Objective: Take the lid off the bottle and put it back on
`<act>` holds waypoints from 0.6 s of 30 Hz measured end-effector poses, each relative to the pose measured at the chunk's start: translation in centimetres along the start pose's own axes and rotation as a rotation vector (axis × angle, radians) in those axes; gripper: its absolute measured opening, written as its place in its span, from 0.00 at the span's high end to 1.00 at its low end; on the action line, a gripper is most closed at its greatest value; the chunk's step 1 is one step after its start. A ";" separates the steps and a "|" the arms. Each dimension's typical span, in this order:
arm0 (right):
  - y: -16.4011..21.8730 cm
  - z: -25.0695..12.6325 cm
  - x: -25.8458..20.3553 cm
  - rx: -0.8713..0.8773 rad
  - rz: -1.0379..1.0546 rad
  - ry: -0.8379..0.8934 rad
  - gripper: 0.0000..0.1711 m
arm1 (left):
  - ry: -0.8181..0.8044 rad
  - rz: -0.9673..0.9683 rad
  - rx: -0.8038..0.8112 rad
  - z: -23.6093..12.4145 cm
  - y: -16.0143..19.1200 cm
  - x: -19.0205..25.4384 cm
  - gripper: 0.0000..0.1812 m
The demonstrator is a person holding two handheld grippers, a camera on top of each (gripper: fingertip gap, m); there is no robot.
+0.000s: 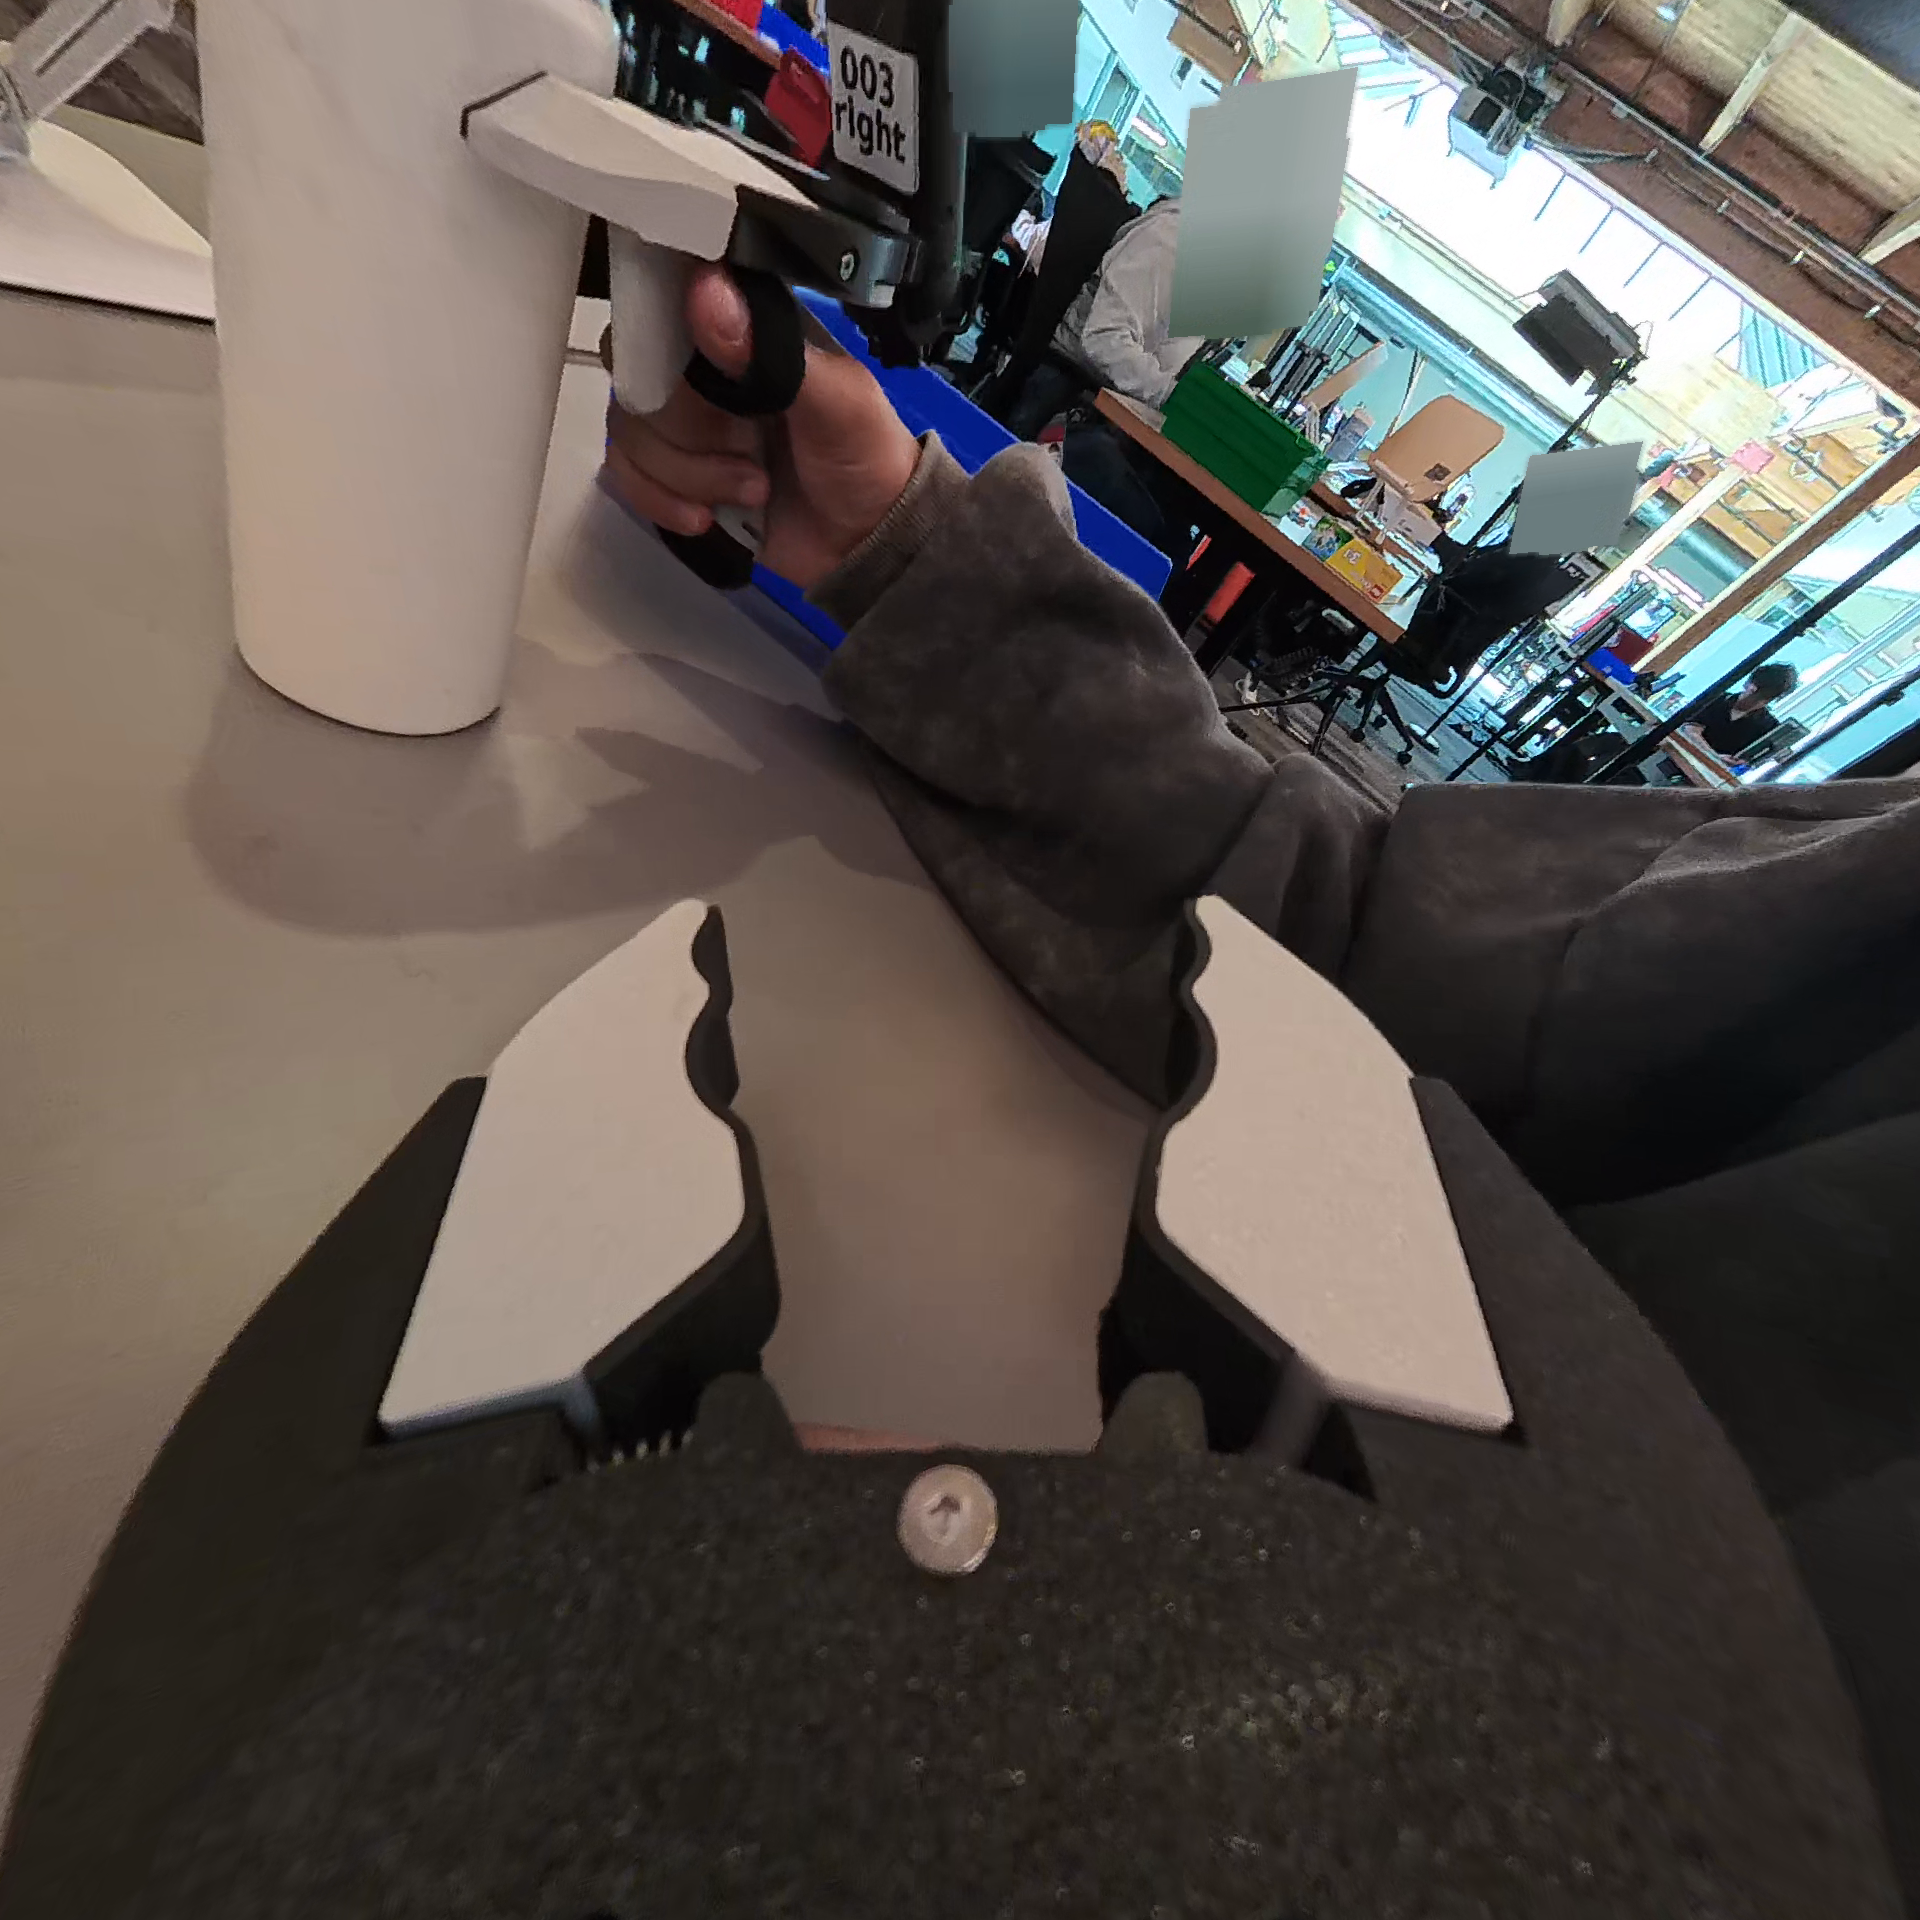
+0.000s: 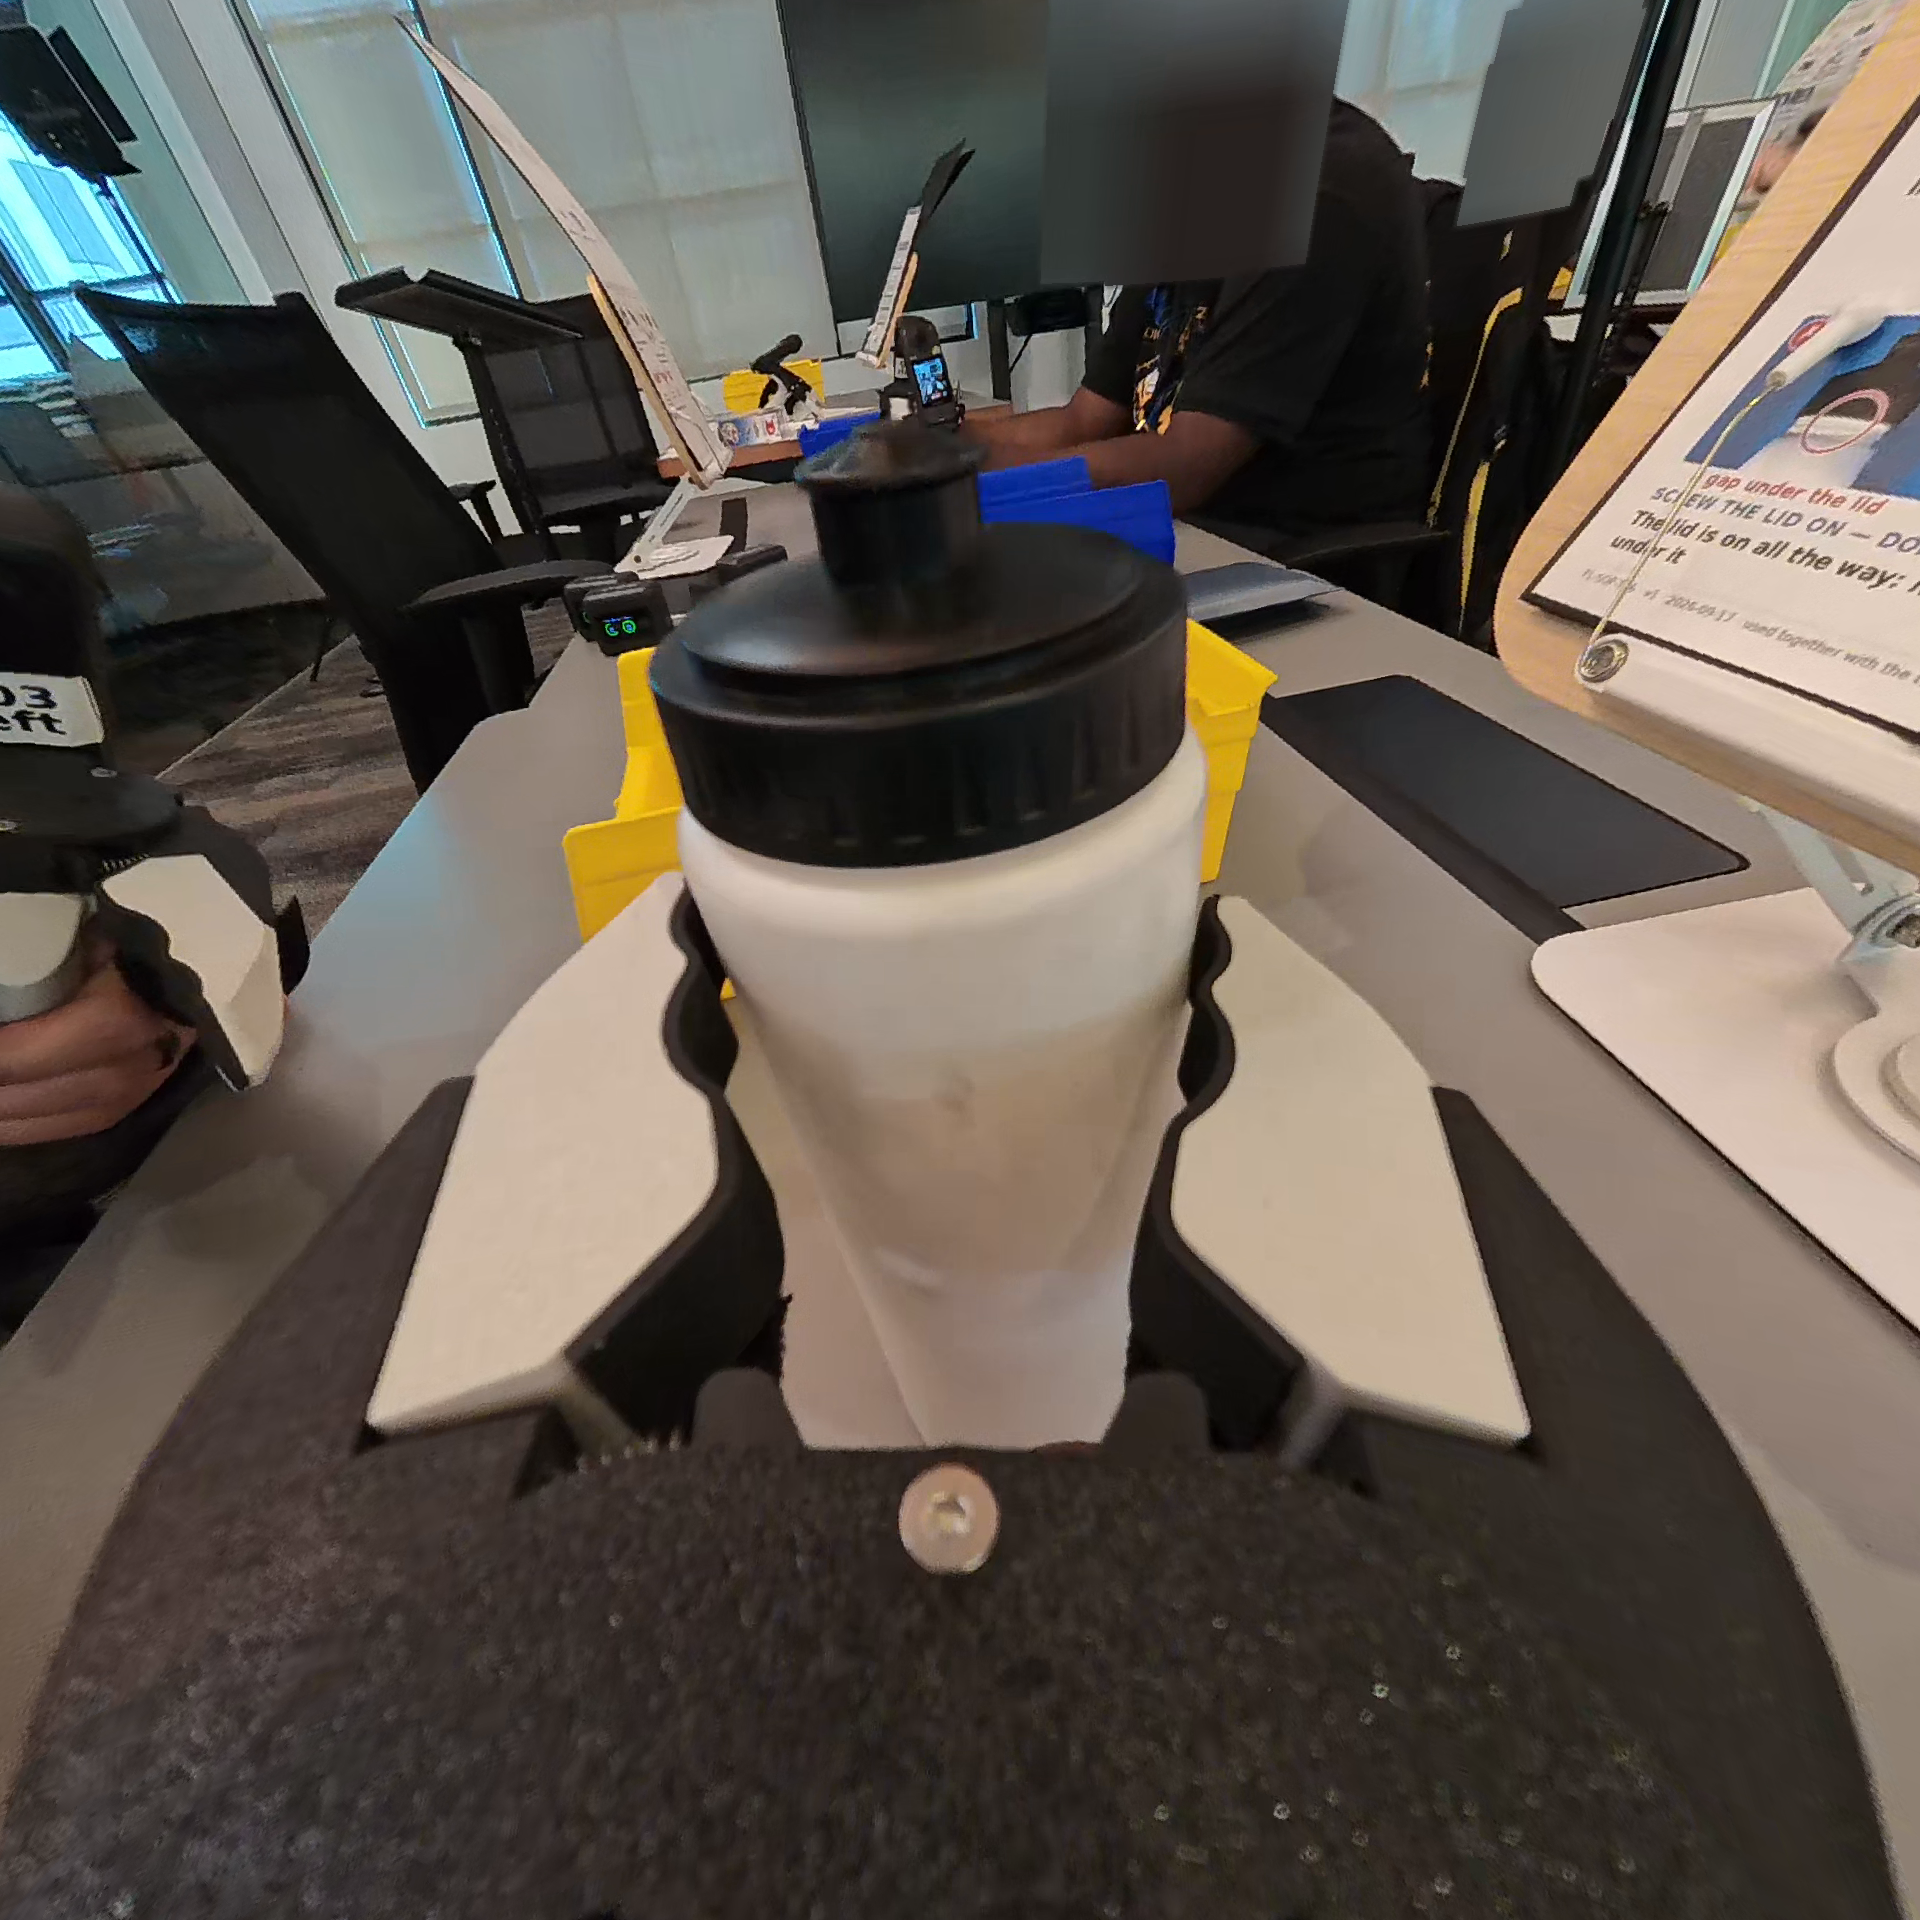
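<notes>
Gripping the white bottle [image 2: 935, 1091], right gripper [image 2: 951, 935] bears a label.

one white bottle [image 2: 940, 1049] stands on one grey table [image 2: 1382, 821], with one black lid [image 2: 920, 717] on it. two grippers: the left gripper [image 1: 951, 997] and the right gripper [image 2: 951, 997]. one yellow bin [image 2: 623, 831] sits behind the bottle, and two blue bins [image 2: 1081, 509] farther back.
</notes>
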State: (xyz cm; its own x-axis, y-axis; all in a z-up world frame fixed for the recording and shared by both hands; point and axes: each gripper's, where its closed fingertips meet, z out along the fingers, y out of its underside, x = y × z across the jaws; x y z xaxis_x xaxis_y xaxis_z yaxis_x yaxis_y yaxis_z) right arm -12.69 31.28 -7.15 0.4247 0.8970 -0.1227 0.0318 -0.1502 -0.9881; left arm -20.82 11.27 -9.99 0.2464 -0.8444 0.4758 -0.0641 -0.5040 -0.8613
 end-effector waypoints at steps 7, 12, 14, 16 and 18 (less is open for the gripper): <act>-0.1 0.0 0.0 0.044 0.004 0.007 0.50 | 0.180 0.305 0.011 0.2 -2.7 2.8 0.54; -0.1 0.0 0.1 0.058 -0.003 0.016 0.50 | 0.140 0.539 0.016 0.9 -10.6 1.1 0.55; -0.1 0.1 0.1 0.060 -0.004 0.013 0.50 | 0.171 0.542 0.008 1.3 -14.5 0.2 0.55; -0.2 0.2 0.1 0.066 -0.006 0.010 0.50 | 0.193 0.547 -0.081 2.5 -17.0 -1.8 0.53; -0.2 0.3 0.1 0.071 -0.006 0.011 0.50 | 0.156 0.588 -0.201 4.2 -18.1 -5.4 0.47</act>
State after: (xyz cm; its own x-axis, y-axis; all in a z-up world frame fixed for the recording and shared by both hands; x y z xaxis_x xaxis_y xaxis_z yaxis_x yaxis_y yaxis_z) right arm -12.89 31.50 -7.00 0.4346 0.8932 -0.1158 -0.0294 -0.1144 -0.9930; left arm -16.92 25.69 2.27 -0.0276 -0.9991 -0.0329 -0.3298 0.0402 -0.9432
